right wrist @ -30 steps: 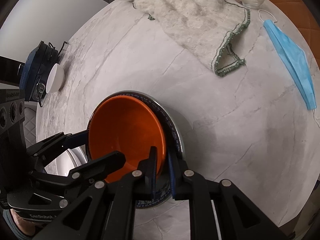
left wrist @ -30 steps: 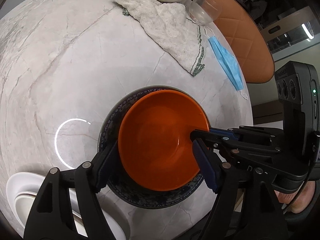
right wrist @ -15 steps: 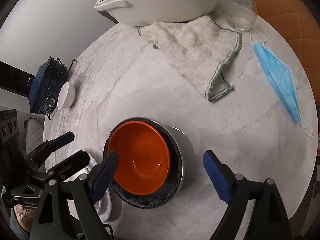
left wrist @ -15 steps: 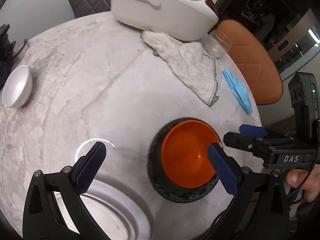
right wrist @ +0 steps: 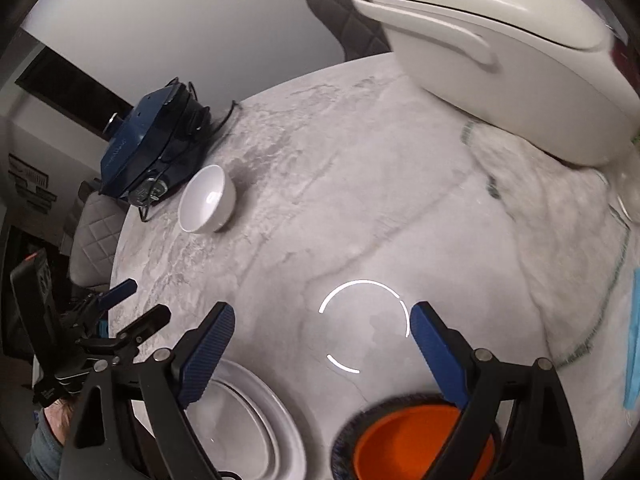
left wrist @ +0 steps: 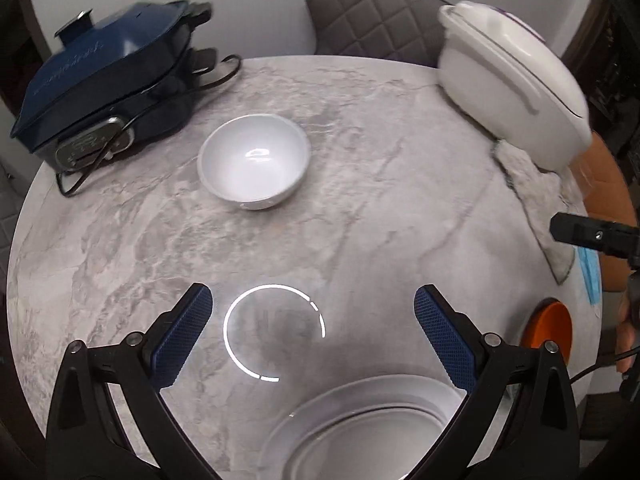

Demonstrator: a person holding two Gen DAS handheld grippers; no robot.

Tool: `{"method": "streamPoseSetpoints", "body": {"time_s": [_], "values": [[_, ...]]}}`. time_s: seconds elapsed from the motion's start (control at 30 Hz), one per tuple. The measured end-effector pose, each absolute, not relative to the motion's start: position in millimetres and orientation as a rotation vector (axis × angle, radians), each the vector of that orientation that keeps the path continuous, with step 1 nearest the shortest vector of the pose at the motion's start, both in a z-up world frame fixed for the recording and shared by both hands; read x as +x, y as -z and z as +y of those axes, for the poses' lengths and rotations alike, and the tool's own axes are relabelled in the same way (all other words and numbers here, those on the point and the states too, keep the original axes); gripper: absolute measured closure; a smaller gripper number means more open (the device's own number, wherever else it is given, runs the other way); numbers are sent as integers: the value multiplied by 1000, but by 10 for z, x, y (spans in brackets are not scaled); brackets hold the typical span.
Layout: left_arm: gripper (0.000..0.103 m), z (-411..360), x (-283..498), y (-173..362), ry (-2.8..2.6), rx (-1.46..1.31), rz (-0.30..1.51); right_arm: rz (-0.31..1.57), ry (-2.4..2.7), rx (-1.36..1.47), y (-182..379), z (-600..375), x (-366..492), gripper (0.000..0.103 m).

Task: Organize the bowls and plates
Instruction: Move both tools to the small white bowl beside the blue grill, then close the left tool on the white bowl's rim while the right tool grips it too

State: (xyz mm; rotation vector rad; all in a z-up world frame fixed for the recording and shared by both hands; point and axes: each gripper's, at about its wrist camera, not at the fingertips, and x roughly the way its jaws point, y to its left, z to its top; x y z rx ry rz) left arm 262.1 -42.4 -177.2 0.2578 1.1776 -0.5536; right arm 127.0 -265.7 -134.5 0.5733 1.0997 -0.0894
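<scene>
A white bowl [left wrist: 254, 161] stands upright on the marble table, far ahead of my left gripper [left wrist: 312, 332], which is open and empty above the table. White stacked plates [left wrist: 360, 428] lie just under and in front of it. The orange bowl [right wrist: 420, 444] sits inside a dark patterned bowl [right wrist: 348, 428] at the near edge, under my right gripper [right wrist: 322, 340], which is open and empty. The white bowl [right wrist: 207, 199] and white plates [right wrist: 256, 412] also show in the right wrist view. The orange bowl [left wrist: 546, 332] peeks at the right in the left wrist view.
A dark blue electric pan [left wrist: 108, 80] with its cord sits at the far left. A white cooker [left wrist: 516, 80] stands at the far right on a grey cloth [right wrist: 568, 240]. A blue face mask [right wrist: 632, 344] lies at the right edge. Chairs stand behind the table.
Both grippers have let go of the orange bowl, opened wide and pulled back and up. The left gripper has swung left toward the white bowl.
</scene>
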Motion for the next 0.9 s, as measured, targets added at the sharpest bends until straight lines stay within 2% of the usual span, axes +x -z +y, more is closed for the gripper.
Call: {"method": "streamPoseSetpoints", "body": {"time_s": [0.17, 0.3, 0.47, 0.63, 0.77, 0.83, 0.9], "values": [[1, 116, 3300, 2027, 453, 202, 1231, 1110, -3, 604, 1474, -2452, 2038, 18], [2, 379, 3825, 2209, 394, 149, 1254, 1117, -63, 617, 1596, -2303, 2560, 31], [2, 460, 4358, 2421, 395, 79, 1284, 1190, -112, 668, 1963, -2182, 3073, 31], [3, 286, 4564, 2553, 471, 58, 1318, 1209, -151, 736, 2207, -2108, 3301, 31], [3, 144, 4577, 2649, 498, 48, 1348, 1240, -170, 766, 2350, -2075, 3401, 47], [6, 95, 4590, 2705, 508, 46, 1359, 1244, -177, 767, 2391, -2073, 3428, 52], [16, 72, 4616, 2761, 519, 33, 1375, 1257, -184, 772, 2438, -2070, 3455, 54]]}}
